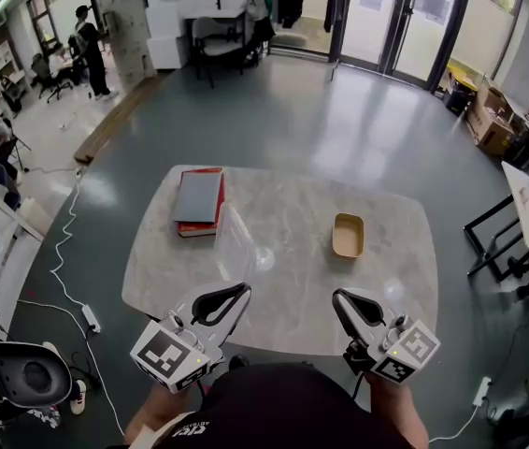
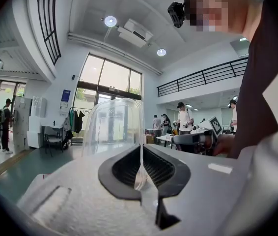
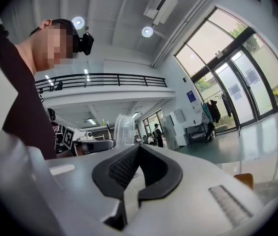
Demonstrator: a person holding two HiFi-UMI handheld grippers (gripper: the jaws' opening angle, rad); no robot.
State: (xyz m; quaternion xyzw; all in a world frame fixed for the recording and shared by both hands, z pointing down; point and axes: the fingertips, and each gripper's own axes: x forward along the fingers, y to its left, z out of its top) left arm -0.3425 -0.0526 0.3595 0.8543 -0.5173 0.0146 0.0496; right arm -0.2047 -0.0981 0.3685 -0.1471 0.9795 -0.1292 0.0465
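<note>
While I watched the feeds, the left gripper (image 1: 238, 293) had its jaws closed on the thin rim of a clear lid (image 1: 236, 239). Its own view showed the gripper (image 2: 141, 150) pinching that rim edge-on, with the lid (image 2: 112, 127) standing upright above the jaws. From the head view the lid hung over the near part of the bench (image 1: 288, 195), just ahead of the jaws, and I could not tell whether its far edge touched the marble top. The right gripper (image 1: 341, 299) sat level with the left one at the near edge of the bench, well apart from it. In its own view the right gripper (image 3: 138, 150) had its jaws brought together with nothing between them. Beyond it, towards the right side of the bench, lay a tan tray (image 1: 348, 235), empty and apart from both grippers. On the far left of the bench two books (image 1: 199, 201) were stacked, a grey one on a red one, near the lid's far edge but not touching it as far as I could see. Round the bench spread a grey floor (image 1: 274, 110), with a white cable (image 1: 64, 251) trailing along its left side.
</note>
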